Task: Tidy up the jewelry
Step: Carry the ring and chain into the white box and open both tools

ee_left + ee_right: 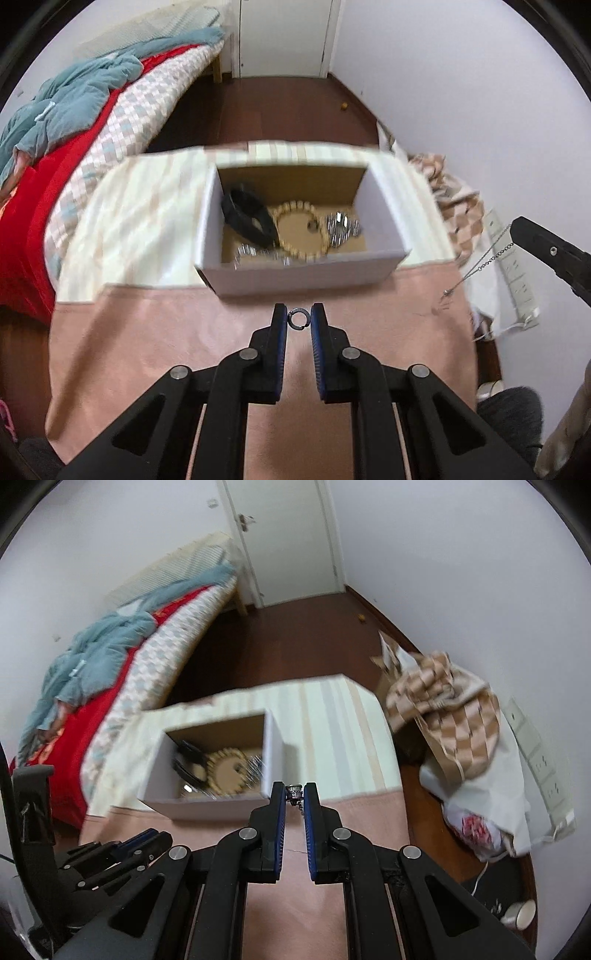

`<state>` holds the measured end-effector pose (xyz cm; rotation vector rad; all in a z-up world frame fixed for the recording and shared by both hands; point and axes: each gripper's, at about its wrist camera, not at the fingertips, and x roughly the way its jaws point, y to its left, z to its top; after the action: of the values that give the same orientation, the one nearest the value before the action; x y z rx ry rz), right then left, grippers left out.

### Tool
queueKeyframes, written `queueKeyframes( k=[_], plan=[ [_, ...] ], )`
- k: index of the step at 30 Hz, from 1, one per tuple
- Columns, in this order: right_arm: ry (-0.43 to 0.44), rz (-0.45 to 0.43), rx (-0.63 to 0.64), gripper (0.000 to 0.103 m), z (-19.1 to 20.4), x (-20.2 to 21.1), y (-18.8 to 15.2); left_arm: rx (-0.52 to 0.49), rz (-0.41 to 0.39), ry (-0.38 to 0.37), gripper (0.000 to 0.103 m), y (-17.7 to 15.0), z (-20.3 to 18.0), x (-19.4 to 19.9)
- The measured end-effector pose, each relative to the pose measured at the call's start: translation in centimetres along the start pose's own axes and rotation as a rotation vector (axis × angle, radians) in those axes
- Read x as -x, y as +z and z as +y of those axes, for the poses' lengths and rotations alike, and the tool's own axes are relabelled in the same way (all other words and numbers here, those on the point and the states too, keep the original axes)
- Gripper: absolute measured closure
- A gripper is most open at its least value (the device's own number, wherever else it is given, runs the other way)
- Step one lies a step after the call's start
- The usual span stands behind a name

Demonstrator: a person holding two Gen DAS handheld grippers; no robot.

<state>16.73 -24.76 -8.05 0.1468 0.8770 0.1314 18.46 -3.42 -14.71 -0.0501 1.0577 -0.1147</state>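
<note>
Left gripper (299, 319) is closed on a small dark ring (298, 319), pinched edge-on between the fingertips above the pink cloth (147, 350).

Right gripper (295, 794) is clamped on the metal end piece of a fine chain necklace (294, 792). In the left wrist view the chain (480, 264) hangs slack below that gripper's tip at about 3 o'clock, its free end dangling toward the cloth.

The open cardboard box (306, 273) stands on the table where the pink cloth meets the striped cloth (147, 206). It holds a black bangle (247, 218), a beaded bracelet (299, 232) and several shiny pieces too blurred to name.

Deciding relation: seen from the left gripper, the box lies dead ahead at 12 o'clock, near wall close beyond the fingertips, long axis running 9 to 3. Seen from the right gripper, the opening lies at about 10 to 11 o'clock and its right-hand wall (272, 753) stands just beyond the tips.

Judgement: the left gripper is better lined up and needs only a short advance over the near wall. The right must shift leftward, and the trailing chain could catch on the box rim.
</note>
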Motion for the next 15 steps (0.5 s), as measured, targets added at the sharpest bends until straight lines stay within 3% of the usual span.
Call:
queueKeyframes(
  k=[9,15],
  plan=[
    [0.045,-0.104,0.139,0.093,4.4,2.5,6.3,0.041,-0.091,-0.020,0.093,5.1,2.3,4.1],
    [0.055,-0.032,0.198,0.093,6.7,-1.4,8.0,0.074,-0.079,-0.016,0.093,6.6,3.5,3.2]
  ],
)
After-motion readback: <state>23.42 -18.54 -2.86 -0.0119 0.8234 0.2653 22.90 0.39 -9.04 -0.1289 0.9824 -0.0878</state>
